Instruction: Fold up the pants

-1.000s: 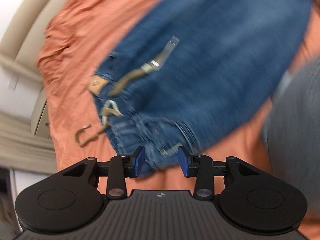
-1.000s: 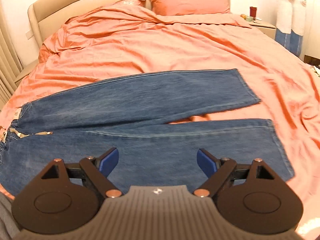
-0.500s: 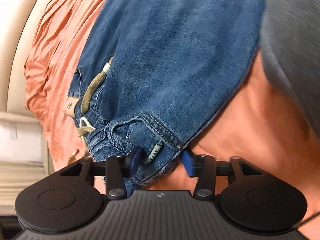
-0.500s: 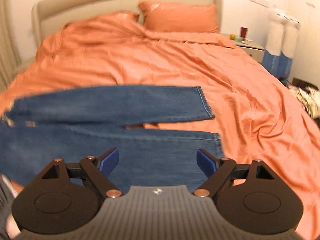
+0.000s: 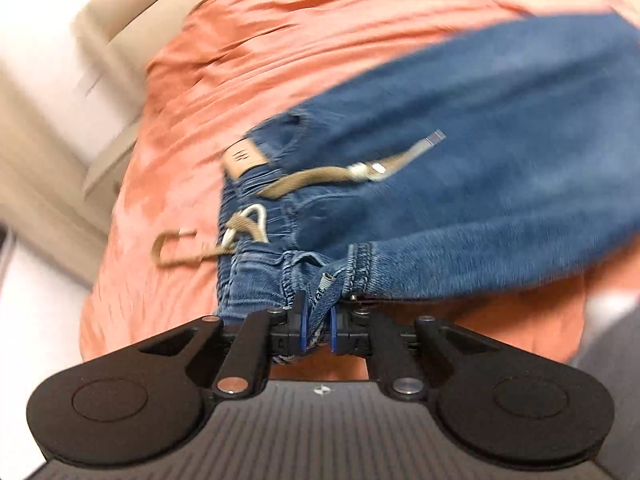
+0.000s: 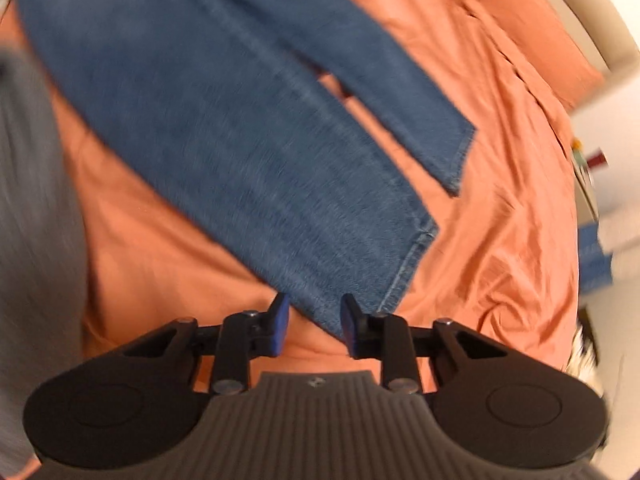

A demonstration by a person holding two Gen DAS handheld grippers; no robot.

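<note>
Two grippers work on one pair of jeans, and each is at a different stage. The left gripper (image 5: 316, 322) has its blue pads almost together, with a bunch of waistband denim pinched between them, so it has hold of the pants (image 5: 460, 160) at the waist corner nearest to it. Just beyond these fingers lies the gathered waistband, then the tan drawstring (image 5: 312, 178) and a small leather patch (image 5: 242, 158) further ahead and to the left. The right gripper (image 6: 314, 326) has its pads apart by a moderate gap, and the hem corner of the nearer leg (image 6: 404, 264) sits in this gap; the pads do not seem to press it yet, so I judge it holds nothing. Ahead of these fingers and to the right the second leg's hem (image 6: 460, 156) lies apart from the first, with orange bedsheet (image 6: 512, 128) showing between the two legs. The pants lie flat on the bed, with no fold visible, so the task seems near its beginning: the waist is taken, the hem must be gripped, and all folds remain. The long axis runs from the waist at the left gripper to the hems at the right gripper, and in the right view it goes away diagonally to the upper left.
</note>
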